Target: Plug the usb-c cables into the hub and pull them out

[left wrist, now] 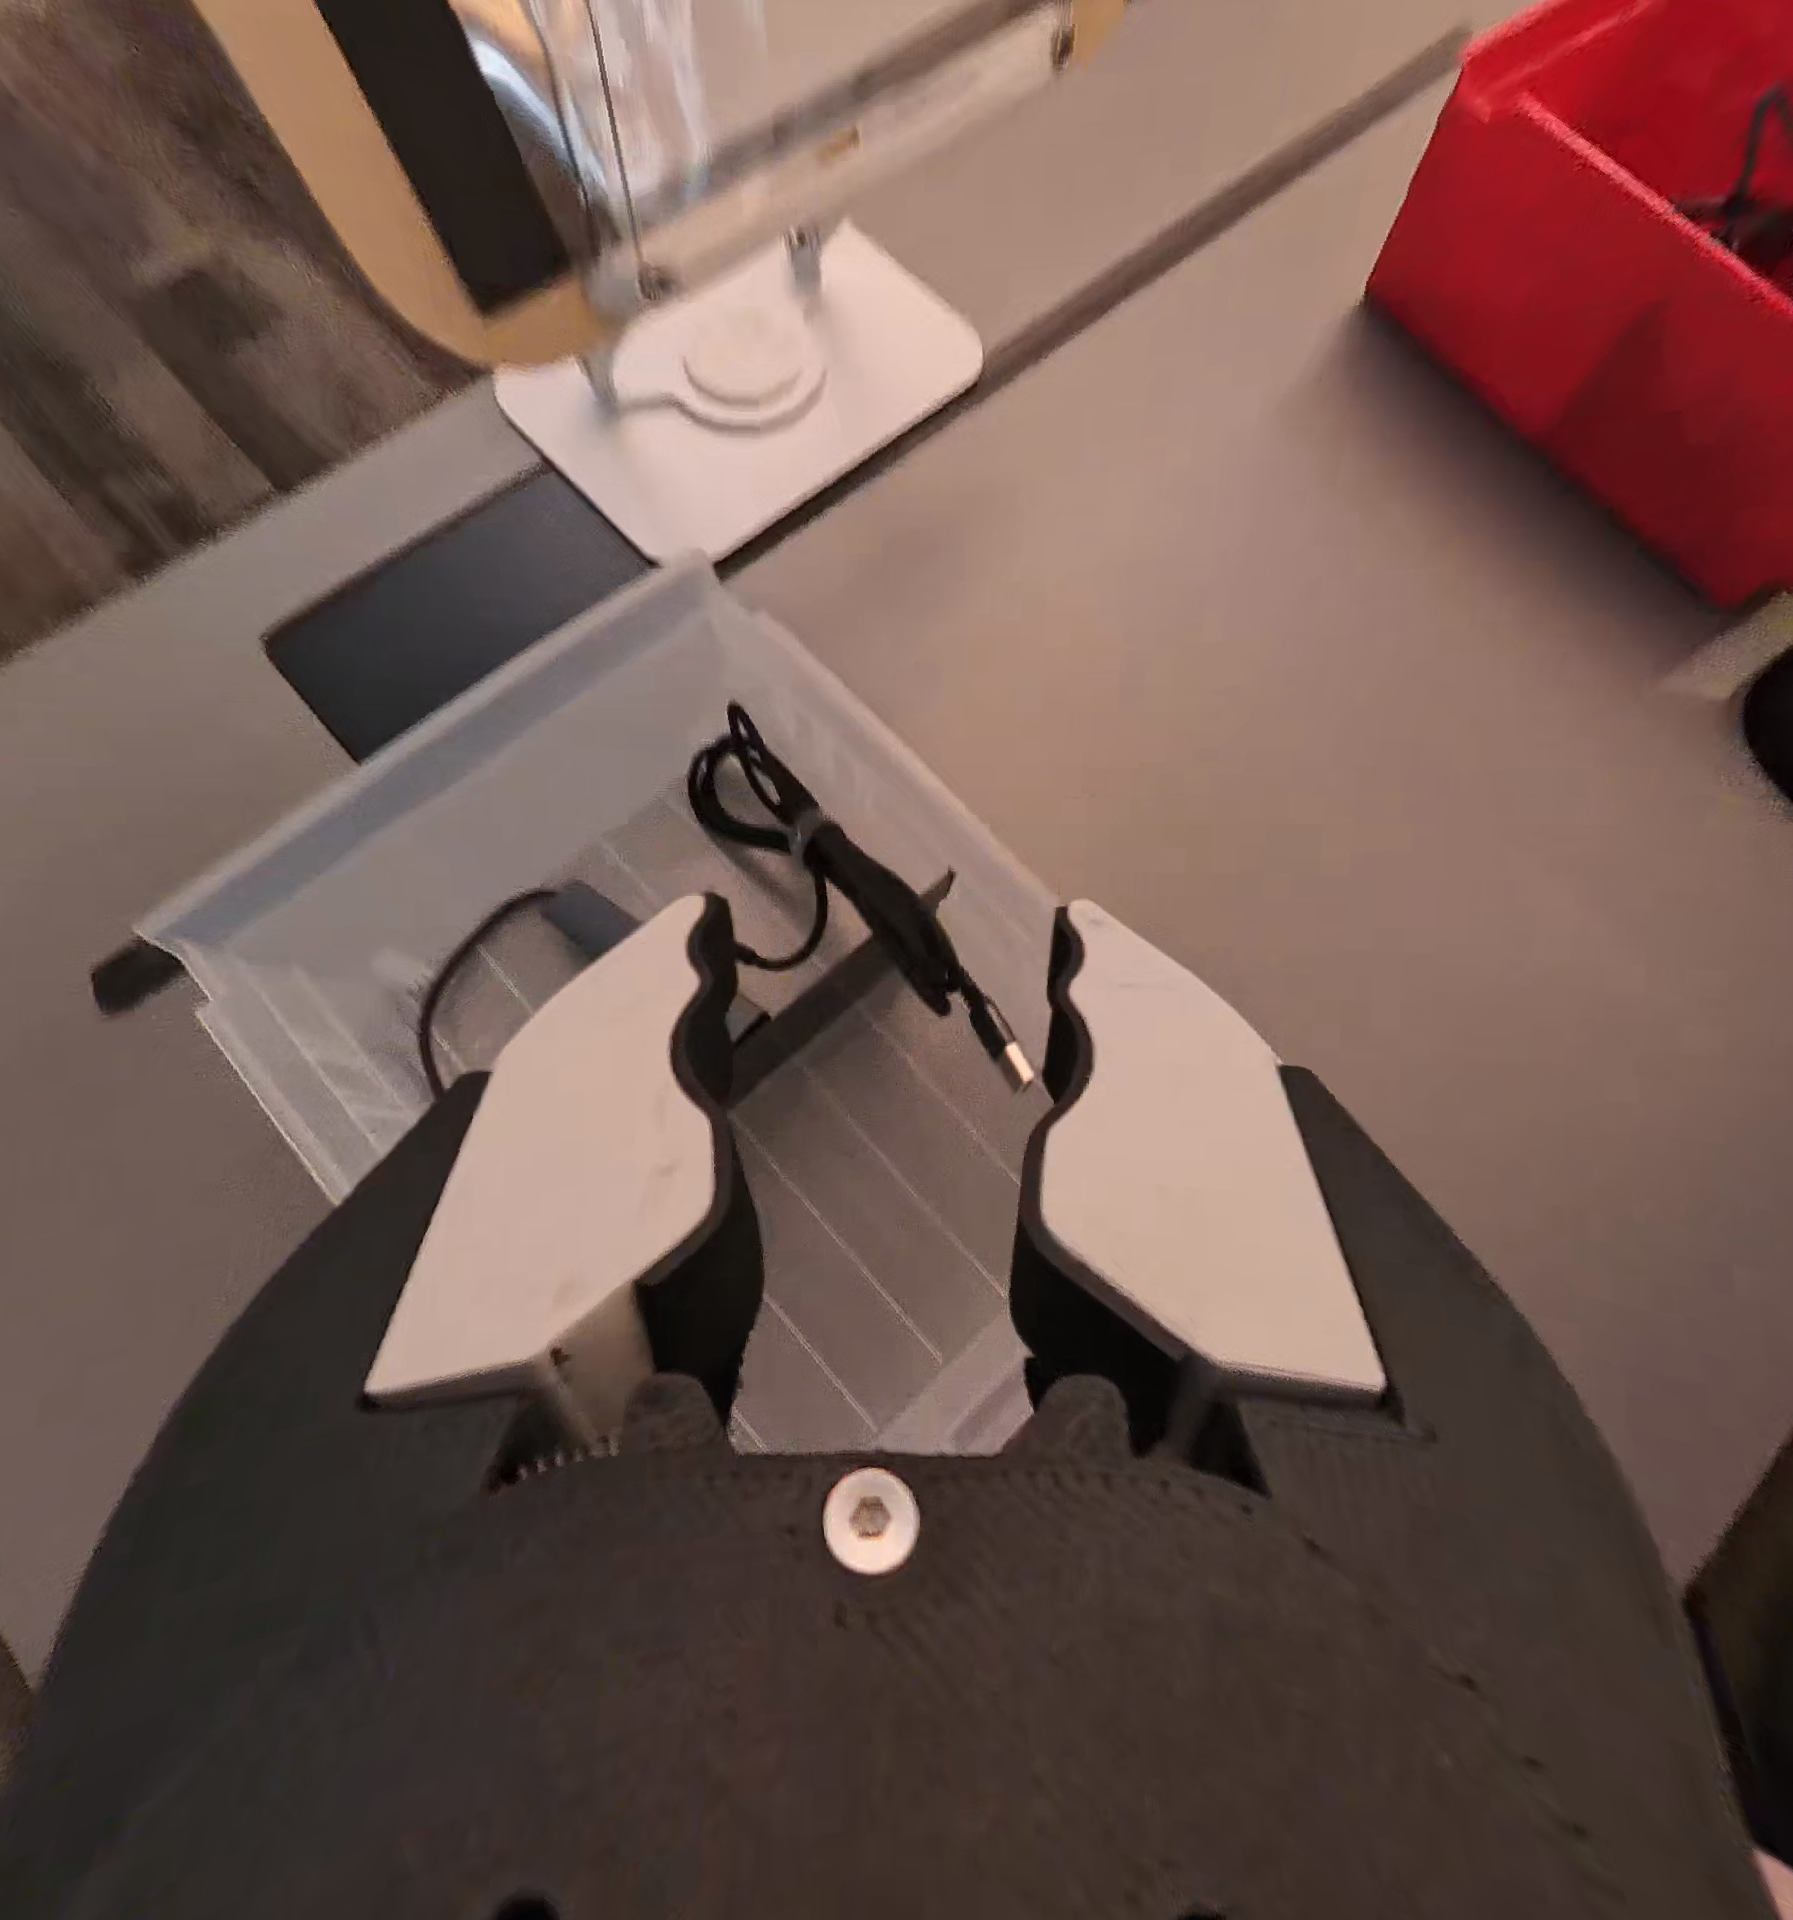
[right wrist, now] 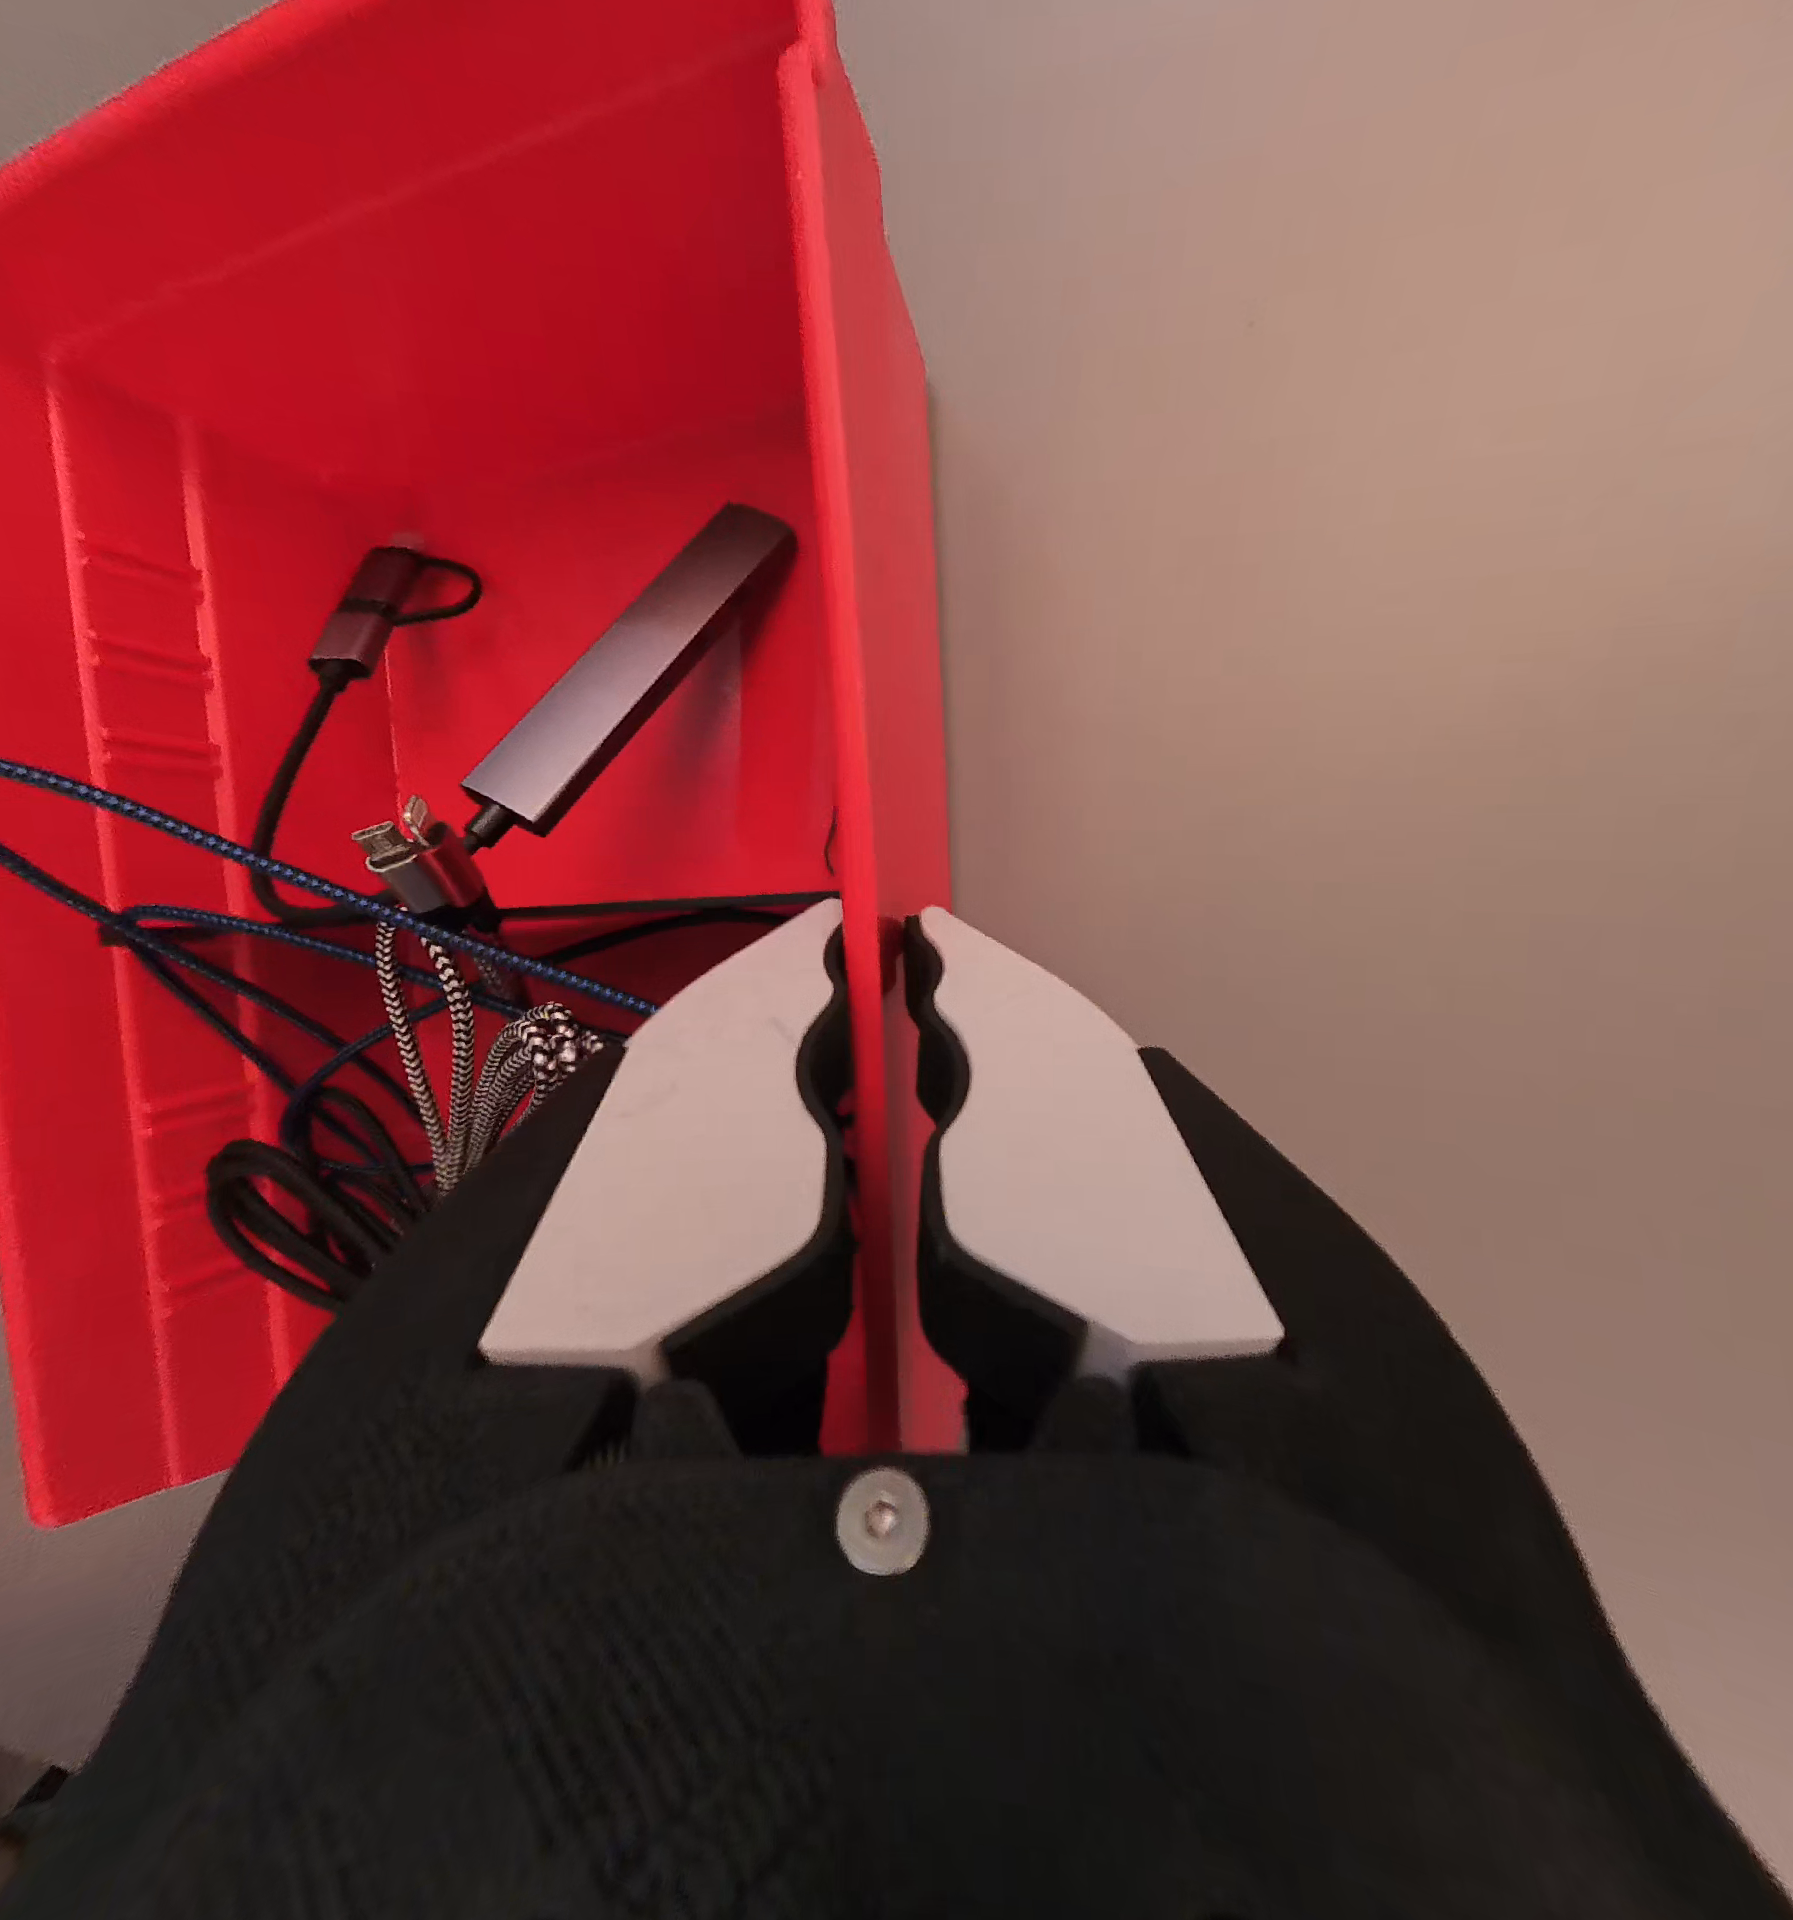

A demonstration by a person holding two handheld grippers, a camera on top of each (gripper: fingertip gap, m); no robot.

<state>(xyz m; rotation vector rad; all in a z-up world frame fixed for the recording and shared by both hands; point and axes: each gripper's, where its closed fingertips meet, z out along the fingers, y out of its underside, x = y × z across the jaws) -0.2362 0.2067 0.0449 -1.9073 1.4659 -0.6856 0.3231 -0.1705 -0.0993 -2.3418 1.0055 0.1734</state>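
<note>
Our right gripper [right wrist: 876,935] pinches the red bin [right wrist: 518,312] wall; our left gripper [left wrist: 881,925] hangs wide open above the clear tray [left wrist: 435,790].

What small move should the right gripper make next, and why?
Probably open and let go of the red bin's wall: the right gripper is shut on that wall, not on a cable. The grey hub lies loose inside the bin with the braided cables, so the gripper must free itself before reaching in.
</note>
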